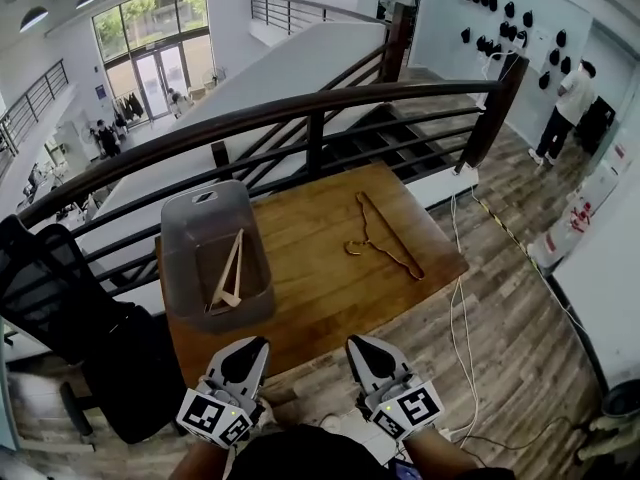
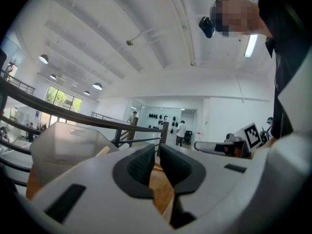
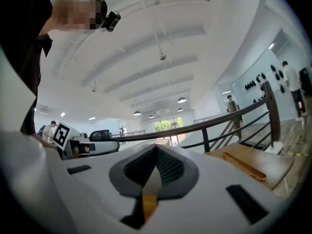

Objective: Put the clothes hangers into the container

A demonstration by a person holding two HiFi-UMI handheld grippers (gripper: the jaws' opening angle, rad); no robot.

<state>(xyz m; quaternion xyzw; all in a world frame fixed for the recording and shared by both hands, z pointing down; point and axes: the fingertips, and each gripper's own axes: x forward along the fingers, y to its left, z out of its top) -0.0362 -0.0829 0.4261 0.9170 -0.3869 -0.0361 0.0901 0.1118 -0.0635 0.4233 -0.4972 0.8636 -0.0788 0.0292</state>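
A translucent grey container (image 1: 215,230) stands on the left of the wooden table (image 1: 320,288), with one wooden hanger (image 1: 228,273) leaning inside it. Another hanger (image 1: 385,236) with a metal hook lies flat on the table's right half. Both grippers hang at the near table edge, tilted upward. My left gripper (image 1: 250,344) is shut with nothing between its pads. My right gripper (image 1: 358,344) is shut and empty too. The left gripper view shows the container (image 2: 63,145) to the left of the jaws. In the right gripper view the flat hanger (image 3: 243,165) lies to the right.
A dark curved railing (image 1: 300,118) runs just behind the table, with stairs beyond it. A black chair (image 1: 60,298) stands at the left. White cables (image 1: 460,298) trail over the wood floor at the right. People stand far off.
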